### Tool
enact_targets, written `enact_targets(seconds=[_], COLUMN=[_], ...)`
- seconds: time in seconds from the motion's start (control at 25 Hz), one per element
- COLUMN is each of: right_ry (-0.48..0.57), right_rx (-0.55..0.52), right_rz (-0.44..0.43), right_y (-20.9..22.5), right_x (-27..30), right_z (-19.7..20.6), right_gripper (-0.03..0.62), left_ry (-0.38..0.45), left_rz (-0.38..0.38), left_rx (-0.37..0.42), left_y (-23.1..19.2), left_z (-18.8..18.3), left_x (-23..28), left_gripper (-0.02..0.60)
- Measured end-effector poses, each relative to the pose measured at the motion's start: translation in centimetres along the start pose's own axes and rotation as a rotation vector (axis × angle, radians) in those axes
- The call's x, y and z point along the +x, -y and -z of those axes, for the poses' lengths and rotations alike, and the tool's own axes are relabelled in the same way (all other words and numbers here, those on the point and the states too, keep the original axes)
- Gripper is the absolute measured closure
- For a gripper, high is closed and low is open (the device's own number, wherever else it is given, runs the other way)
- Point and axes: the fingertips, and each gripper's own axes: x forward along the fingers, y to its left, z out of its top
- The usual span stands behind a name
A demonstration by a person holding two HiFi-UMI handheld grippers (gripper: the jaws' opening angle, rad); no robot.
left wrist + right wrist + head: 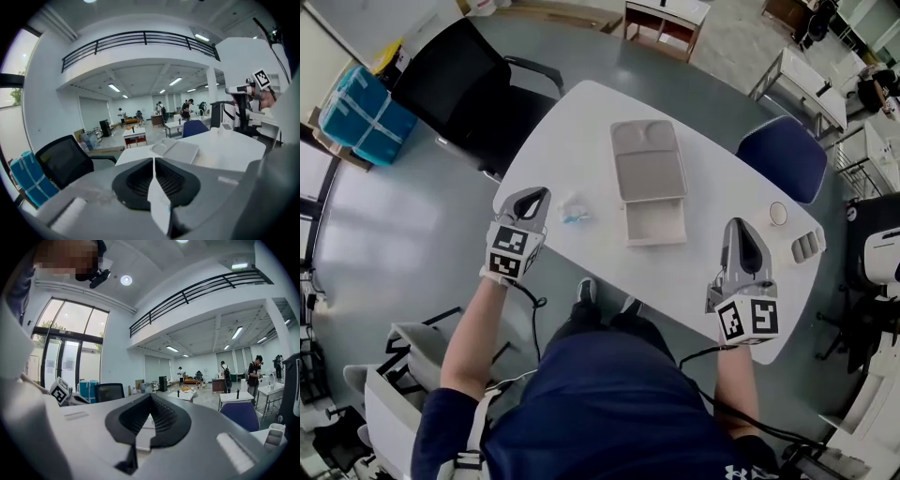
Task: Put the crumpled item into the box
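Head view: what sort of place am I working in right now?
Probably a large open-plan office or lab hall: a white table beside a black office chair, a mezzanine railing overhead, and more desks with people standing across the floor.

White bench (pixel 572 131) with rounded corners. Near the middle, an open box (pixel 654 223), lid (pixel 647 161) laid back flat beyond it. Just left of the box, a small crumpled item (pixel 572 210). Toward the right edge, a small white cup (pixel 778 214) and, nearer the corner, a grey ridged piece (pixel 806 247).
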Motion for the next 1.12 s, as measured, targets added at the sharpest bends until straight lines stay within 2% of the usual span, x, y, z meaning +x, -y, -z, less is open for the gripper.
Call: enact_targets(seconds=[0.08,0.12,0.24,0.4,0.56,0.76,1.12], right_ry=[-0.011,-0.017,-0.038,-0.052,-0.068,-0.084,-0.098], right_rx=[-0.005,-0.007,-0.004,0.001,0.004,0.019,0.037], right_rz=[0.019,0.029,0.065,0.102,0.130,0.168,0.212], right_y=[0.0,0.1,0.6,0.9,1.1,2.2,2.9], right_x=[0.0,0.0,-0.1,-0.2,-0.5,-1.0,-1.5], right_z=[0.2,0.4,1.1,1.4,2.2,3.0,4.0], right_gripper=[0.591,0.591,0.591,0.591,0.591,0.591,0.591], left_ry=[-0.070,-0.100,-0.192,-0.359,-0.492,-0.568,-0.691], left_rz=[0.058,0.084,0.161,0.266,0.342,0.312,0.321], left_rx=[0.026,0.037,0.050,0.037,0.074,0.154,0.158], left_y=[-0.1,-0.1,0.2,1.2,2.1,1.4,1.7], left_z=[1.8,2.5,5.1,9.0,12.6,14.0,17.8], left_x=[1.7,2.4,4.7,6.9,8.6,10.9,12.8], left_gripper=[0.514,0.502,0.491,0.469,0.465,0.465,0.465])
